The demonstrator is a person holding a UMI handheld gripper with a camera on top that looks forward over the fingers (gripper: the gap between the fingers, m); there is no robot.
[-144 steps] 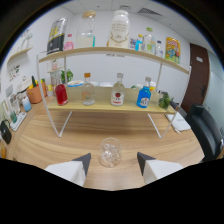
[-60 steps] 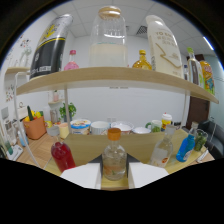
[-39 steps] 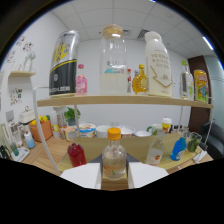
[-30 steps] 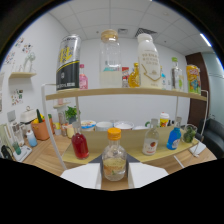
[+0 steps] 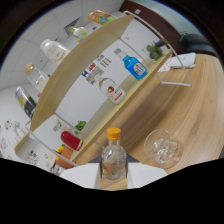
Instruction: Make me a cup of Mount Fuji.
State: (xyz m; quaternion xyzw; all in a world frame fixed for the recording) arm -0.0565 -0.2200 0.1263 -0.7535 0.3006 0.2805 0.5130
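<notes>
Small bottle gripped between the 2 fingers, view tilted over the table

The gripper (image 5: 114, 175) has both pale fingers (image 5: 80, 176) pressed against a small clear bottle (image 5: 113, 159) with an orange cap, holding it upright relative to the fingers; just beside it, to the right and a little ahead, a clear glass (image 5: 162, 148) holding ice sits on the wooden table (image 5: 200, 105). Beyond them runs a 2-tier wooden shelf (image 5: 87, 67) on a white wire frame: the lower tier carries a red bottle (image 5: 71, 140), a clear bottle with a red label (image 5: 113, 91) and a blue bottle (image 5: 134, 67); the upper tier holds a dark can (image 5: 26, 101) and a clear jug (image 5: 54, 49)
</notes>
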